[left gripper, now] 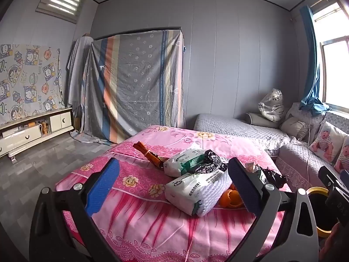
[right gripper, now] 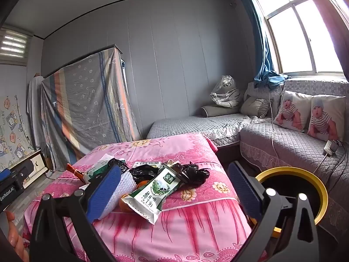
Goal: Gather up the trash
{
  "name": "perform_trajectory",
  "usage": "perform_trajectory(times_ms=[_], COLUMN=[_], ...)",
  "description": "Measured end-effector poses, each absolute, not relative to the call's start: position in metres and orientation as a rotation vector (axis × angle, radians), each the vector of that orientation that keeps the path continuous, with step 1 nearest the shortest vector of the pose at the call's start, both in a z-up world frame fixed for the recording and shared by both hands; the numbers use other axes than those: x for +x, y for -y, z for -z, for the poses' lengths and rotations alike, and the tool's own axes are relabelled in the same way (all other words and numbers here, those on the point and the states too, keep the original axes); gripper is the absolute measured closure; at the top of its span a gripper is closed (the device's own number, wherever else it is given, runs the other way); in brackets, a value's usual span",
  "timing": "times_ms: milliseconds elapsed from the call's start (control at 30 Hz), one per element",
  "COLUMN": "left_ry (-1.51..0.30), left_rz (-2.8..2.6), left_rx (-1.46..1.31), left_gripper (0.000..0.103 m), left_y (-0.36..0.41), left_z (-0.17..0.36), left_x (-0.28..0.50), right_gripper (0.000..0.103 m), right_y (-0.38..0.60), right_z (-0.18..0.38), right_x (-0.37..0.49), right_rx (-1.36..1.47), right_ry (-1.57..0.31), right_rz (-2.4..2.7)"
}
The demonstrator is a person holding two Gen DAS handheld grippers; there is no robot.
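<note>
A: How were the grippers seen?

B: The left gripper [left gripper: 172,179] was held with its blue pads spread wide apart, nothing clamped between them. The right gripper [right gripper: 174,187] was likewise held fully apart and empty. Both were pointed slightly downward over a table draped in a pink floral cloth [left gripper: 152,229].

A: And the trash?

B: It was piled at the middle of the cloth. In the left view, a white pack [left gripper: 192,193] was framed between the pads but not touched, with a second pack [left gripper: 185,161] lying just behind it. Orange peel [left gripper: 231,199] was tucked beside the near pack, partly hidden by the right-hand pad. An orange wrapper [left gripper: 148,154] was laid to the left of the pile, and crumpled black plastic [left gripper: 211,161] was spread over its top.

A: What was shown from the right?

B: A green-and-white milk carton [right gripper: 152,194], flattened, was seen tilted across the heap between the pads, with a black bag [right gripper: 194,173] bunched behind it.

A: Where was the bin?

B: A black bin [right gripper: 292,174] with a yellow rim was stood just beside the table's right edge, near a grey sofa [right gripper: 283,144]. A curtain [right gripper: 261,43] was hung at the bright window behind.
</note>
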State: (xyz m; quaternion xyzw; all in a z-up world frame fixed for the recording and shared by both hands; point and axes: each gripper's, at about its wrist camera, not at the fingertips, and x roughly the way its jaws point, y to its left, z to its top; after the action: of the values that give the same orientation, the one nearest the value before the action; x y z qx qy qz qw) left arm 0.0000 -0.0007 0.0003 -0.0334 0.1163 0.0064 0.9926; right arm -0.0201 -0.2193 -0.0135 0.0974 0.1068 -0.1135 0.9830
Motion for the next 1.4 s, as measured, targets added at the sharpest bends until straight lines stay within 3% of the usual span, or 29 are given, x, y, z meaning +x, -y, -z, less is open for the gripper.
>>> perform_trajectory(times_ms=[1400], left_ry=[-0.218], left_rz=[0.003], left_rx=[-0.053], left_gripper=[0.008], left_y=[0.003], left_z=[-0.006], left_x=[-0.005], right_gripper=[0.008], right_y=[0.225], right_z=[0.016], right_x=[-0.017], right_rx=[0.201], right_ry=[-0.214], right_rz=[0.224])
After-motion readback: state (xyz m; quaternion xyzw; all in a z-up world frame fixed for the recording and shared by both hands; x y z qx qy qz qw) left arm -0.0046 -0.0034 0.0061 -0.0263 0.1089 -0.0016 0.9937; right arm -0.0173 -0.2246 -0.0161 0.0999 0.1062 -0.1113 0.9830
